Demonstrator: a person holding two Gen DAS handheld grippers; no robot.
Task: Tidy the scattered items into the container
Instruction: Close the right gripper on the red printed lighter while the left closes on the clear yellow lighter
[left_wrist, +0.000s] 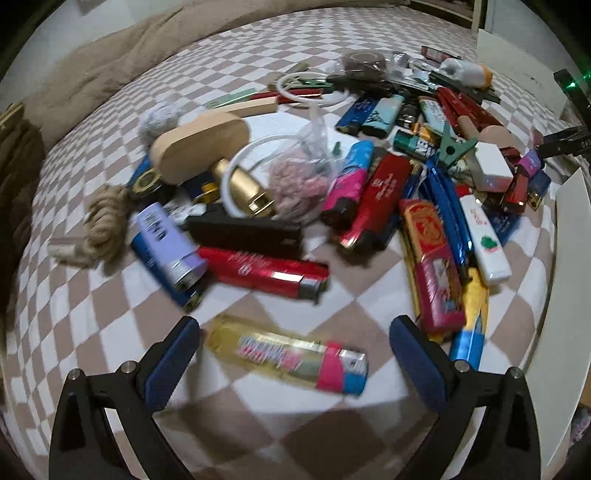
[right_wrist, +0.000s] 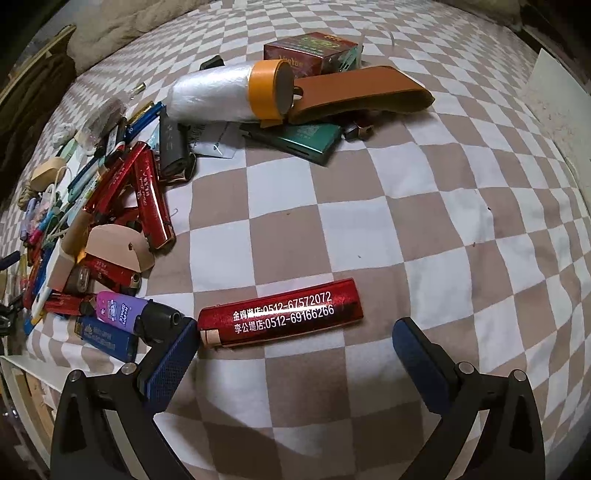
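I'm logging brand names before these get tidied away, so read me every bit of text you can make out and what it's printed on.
"金鸡湖店:0512-67572072" and "李公堤店:0512-69166266": red lighter between the right gripper's fingers.
"YunYan", partly legible: dark red box at the back.
Print on the yellow lighter by the left gripper and the piled lighters: too blurred.

Left tongs (left_wrist: 295, 341) spread wide, straddling yellow lighter (left_wrist: 288, 356) on checkered bedspread (left_wrist: 110, 314); lighter pile (left_wrist: 369, 192) beyond.
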